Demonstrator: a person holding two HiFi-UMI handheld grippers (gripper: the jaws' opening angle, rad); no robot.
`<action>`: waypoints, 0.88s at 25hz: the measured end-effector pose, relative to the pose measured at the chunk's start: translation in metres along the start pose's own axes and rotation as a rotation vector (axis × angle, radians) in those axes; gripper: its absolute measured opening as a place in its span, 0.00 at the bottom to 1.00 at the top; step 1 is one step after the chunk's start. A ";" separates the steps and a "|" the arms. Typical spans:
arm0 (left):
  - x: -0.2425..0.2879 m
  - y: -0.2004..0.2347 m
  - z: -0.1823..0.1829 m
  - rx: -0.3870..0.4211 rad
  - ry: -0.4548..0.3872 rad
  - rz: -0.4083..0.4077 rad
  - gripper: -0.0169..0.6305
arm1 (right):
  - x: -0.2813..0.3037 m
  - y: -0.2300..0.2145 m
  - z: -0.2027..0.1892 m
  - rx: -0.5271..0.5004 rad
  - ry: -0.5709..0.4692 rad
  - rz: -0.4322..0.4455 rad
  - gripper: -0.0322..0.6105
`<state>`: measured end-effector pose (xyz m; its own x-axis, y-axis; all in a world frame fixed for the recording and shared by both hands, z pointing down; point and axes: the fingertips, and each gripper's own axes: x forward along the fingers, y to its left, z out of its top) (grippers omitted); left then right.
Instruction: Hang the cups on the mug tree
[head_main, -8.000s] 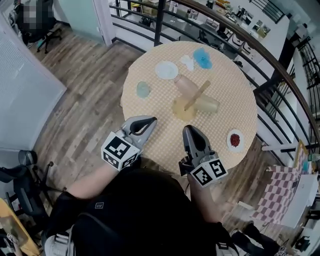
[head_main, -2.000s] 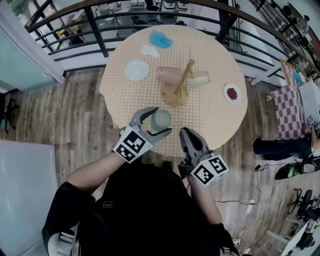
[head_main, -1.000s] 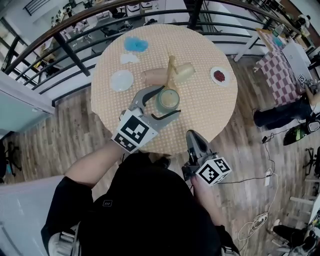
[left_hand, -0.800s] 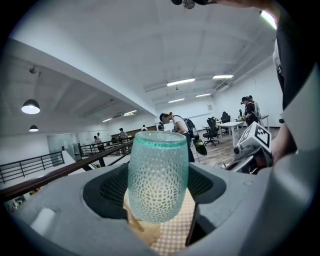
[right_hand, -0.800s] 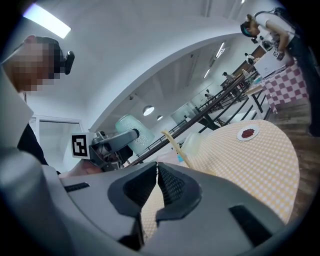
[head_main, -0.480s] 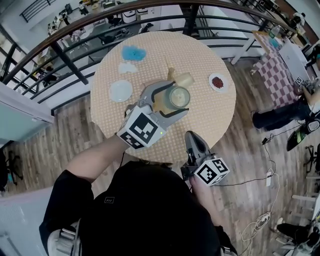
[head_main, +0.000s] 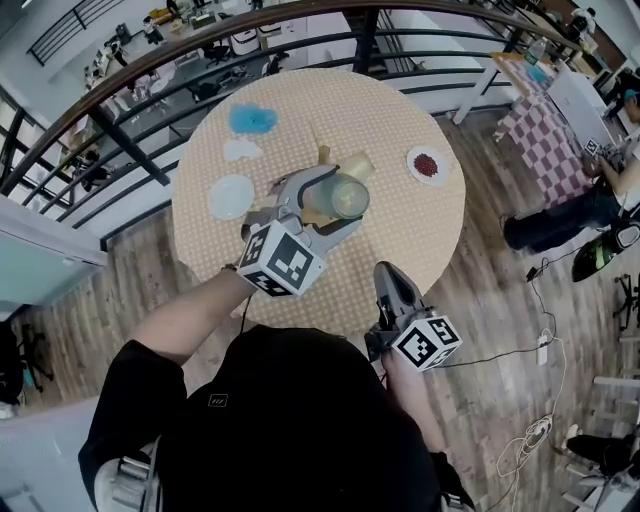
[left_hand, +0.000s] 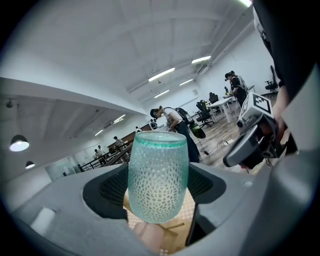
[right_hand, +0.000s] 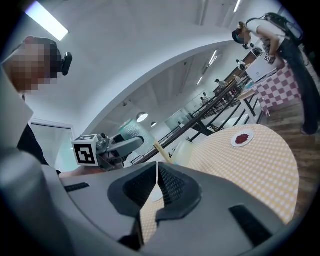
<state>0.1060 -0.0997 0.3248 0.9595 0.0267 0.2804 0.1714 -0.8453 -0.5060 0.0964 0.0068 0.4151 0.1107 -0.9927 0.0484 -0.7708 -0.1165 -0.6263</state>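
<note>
My left gripper (head_main: 338, 197) is shut on a green dimpled glass cup (head_main: 350, 198) and holds it above the middle of the round table (head_main: 410, 235). In the left gripper view the cup (left_hand: 158, 175) stands upright between both pads. The wooden mug tree (head_main: 323, 156) is just beyond the cup, with only a peg showing and its base hidden under the gripper. A pale yellow cup (head_main: 361, 165) lies beside the tree. A pink cup (left_hand: 147, 239) peeks out below the held cup. My right gripper (head_main: 393, 284) is shut and empty at the table's near edge.
A white plate (head_main: 231, 196), a small white piece (head_main: 241, 150) and a blue cloth (head_main: 253, 120) lie on the left half. A small dish of red bits (head_main: 427, 165) sits at the right. A dark metal railing (head_main: 130, 140) curves behind the table.
My left gripper has lifted the green cup off the table's near side and carried it to the mug tree. My right gripper has stayed shut near the front edge.
</note>
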 end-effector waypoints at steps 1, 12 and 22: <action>0.002 -0.001 -0.003 0.011 0.004 0.002 0.58 | 0.001 -0.002 0.001 0.000 -0.001 -0.003 0.08; 0.015 -0.002 -0.036 0.122 0.047 0.038 0.58 | 0.005 -0.011 -0.001 0.001 0.020 -0.027 0.08; 0.021 -0.001 -0.049 0.209 0.075 0.071 0.58 | 0.003 -0.008 -0.006 0.001 0.041 -0.045 0.08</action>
<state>0.1153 -0.1246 0.3710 0.9529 -0.0752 0.2937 0.1539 -0.7147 -0.6823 0.0994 0.0045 0.4252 0.1193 -0.9870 0.1081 -0.7649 -0.1607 -0.6238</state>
